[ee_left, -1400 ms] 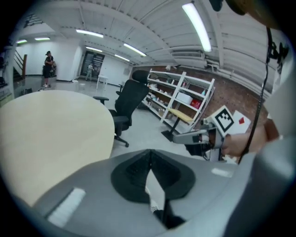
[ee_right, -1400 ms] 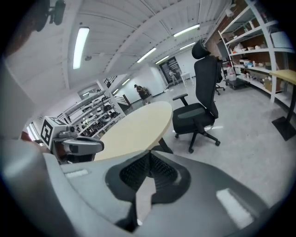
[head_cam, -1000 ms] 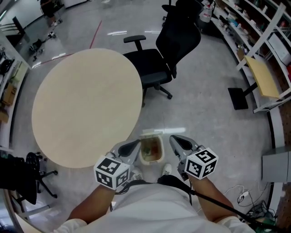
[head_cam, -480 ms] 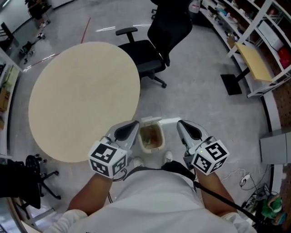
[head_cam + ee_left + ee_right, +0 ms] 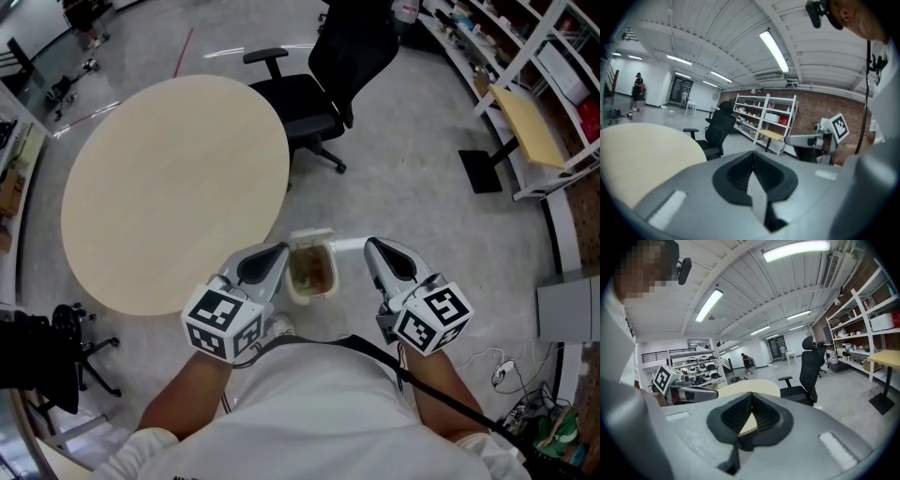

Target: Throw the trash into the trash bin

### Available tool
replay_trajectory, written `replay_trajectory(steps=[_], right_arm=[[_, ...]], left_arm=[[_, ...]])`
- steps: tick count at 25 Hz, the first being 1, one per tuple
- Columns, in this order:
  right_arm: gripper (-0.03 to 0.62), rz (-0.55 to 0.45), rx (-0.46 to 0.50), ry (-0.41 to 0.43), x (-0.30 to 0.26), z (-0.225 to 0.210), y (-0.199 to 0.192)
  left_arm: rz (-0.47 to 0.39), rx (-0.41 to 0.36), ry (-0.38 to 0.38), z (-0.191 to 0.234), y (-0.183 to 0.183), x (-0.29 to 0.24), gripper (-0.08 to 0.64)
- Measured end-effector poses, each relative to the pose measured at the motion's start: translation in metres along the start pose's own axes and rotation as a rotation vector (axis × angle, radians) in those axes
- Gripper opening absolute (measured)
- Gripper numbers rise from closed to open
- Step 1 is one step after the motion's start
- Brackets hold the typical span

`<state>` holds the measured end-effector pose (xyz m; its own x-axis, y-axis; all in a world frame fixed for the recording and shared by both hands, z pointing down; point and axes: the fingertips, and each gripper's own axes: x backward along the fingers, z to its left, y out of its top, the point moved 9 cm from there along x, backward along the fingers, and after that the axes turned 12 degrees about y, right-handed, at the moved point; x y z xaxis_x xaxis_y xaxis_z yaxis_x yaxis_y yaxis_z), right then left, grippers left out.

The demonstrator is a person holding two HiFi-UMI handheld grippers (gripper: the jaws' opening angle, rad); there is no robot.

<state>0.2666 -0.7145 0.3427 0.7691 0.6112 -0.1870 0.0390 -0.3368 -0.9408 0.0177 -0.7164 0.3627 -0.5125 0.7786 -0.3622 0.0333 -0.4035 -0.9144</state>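
A small white trash bin (image 5: 293, 282) stands on the grey floor just ahead of the person's feet, with brownish trash (image 5: 313, 271) lying inside it. My left gripper (image 5: 269, 254) hovers at the bin's left side and my right gripper (image 5: 379, 247) at its right, both above the floor and pointing forward. Each has its jaws closed together with nothing between them. In the left gripper view the left gripper (image 5: 752, 156) has its tips meeting, and the right gripper (image 5: 806, 139) shows off to the side. The right gripper view shows the right gripper (image 5: 751, 398) closed the same way.
A round beige table (image 5: 169, 187) fills the left, close to my left gripper. A black office chair (image 5: 319, 84) stands beyond the bin. Metal shelving (image 5: 525, 103) lines the right wall, with cables (image 5: 511, 394) on the floor at lower right.
Both grippers have lifted a little and spread slightly apart on either side of the bin. Their jaws stay closed. The bin has not moved.
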Motion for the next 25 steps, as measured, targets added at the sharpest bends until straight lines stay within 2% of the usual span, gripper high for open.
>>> replay_trajectory(steps=[8,25], right_arm=[[0.002,-0.017,0.001,0.068,0.037,-0.009,0.001],[0.002,-0.011,0.002,0.208,0.128,-0.023,-0.028]], left_arm=[[-0.007,0.022,0.081,-0.044,-0.010,0.009,0.008],[-0.020,0.031,0.243,-0.153,-0.040,0.041,0.008]])
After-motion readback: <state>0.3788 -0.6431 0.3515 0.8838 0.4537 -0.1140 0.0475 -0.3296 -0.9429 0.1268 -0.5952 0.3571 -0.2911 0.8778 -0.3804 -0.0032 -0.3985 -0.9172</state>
